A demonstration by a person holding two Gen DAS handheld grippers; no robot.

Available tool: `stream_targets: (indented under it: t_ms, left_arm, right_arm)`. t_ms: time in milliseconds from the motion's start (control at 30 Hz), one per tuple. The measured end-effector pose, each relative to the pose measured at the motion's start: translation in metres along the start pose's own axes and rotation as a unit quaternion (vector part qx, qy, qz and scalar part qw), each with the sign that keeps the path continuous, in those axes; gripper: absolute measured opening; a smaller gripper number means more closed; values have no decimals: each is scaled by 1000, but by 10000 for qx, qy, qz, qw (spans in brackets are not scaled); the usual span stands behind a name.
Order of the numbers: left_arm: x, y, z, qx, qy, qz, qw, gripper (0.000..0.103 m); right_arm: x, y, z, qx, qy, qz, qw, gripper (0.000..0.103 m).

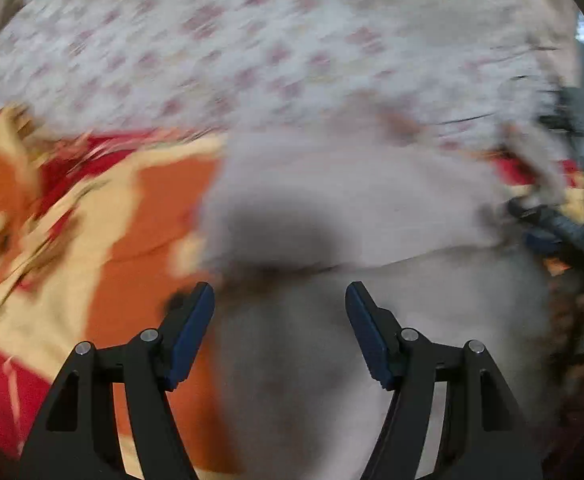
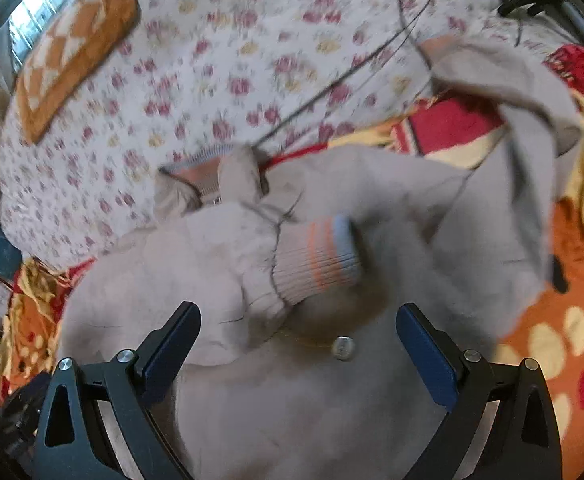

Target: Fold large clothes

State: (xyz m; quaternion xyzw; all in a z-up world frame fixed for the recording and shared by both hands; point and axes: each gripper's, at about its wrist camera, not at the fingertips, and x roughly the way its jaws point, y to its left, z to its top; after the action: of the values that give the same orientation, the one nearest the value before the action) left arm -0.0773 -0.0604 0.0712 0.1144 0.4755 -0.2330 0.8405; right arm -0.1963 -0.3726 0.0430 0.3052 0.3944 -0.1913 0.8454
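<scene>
**Supervisor:** How far along is the fold?

**Operator:** Early to middle, I'd judge; the grey sweatshirt [image 2: 331, 208] lies spread over the red, orange and cream blanket [image 2: 571, 320] on the bed, its upper part running toward the floral bedspread [image 2: 212, 60] further back; one sleeve is brought in across the body, its ribbed cuff [image 2: 315, 256] with orange and pale blue stripes resting on the chest; the other side [image 2: 523, 128] is lifted or bunched toward the blanket's right side, and I cannot tell whether it is a sleeve or a side panel; so one sleeve looks tucked, and the second side and the fold of the body remain, as far as I can see.

**Supervisor:** And the jaws?

**Operator:** My left gripper [image 1: 280, 332] is well open with nothing between the blue pads [image 1: 190, 340]; plain grey cloth shows through the gap, along with a soft crease or edge [image 1: 371, 264] just ahead of the tips; the view is badly blurred, so I cannot say whether the tips touch the cloth. My right gripper [image 2: 297, 356] stands wider, also holding nothing; it hangs over the lower body of the sweatshirt, with the cuff just ahead and a small metal snap or button [image 2: 343, 348] in the gap.

**Supervisor:** Anything else on the bed?

**Operator:** A thin dark cable [image 2: 351, 64] across the bedspread, and an orange checked cushion [image 2: 76, 48] toward the far left corner.
</scene>
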Motion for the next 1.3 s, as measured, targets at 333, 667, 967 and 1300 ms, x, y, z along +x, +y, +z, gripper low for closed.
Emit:
stream_targets:
  t_ms: [333,667,967,1300]
  left_arm:
    - [44,71,-1,-1569,100,598,9857,70]
    - [16,67,3,-1634,-169,59,9864,70]
    - [44,21,49,-1251,140,-77,9920,74]
    - [87,63,56,-1254,356,719,9889,75]
  right_arm:
    - [-28,26,26,-676,-803,-89,9944,15]
    - [9,-33,26,-17,185,-510,9985,44]
    - [-40,-12,19,-407,-323,-191,9985,72]
    - [21,7,1,-617,473,344,9964,69]
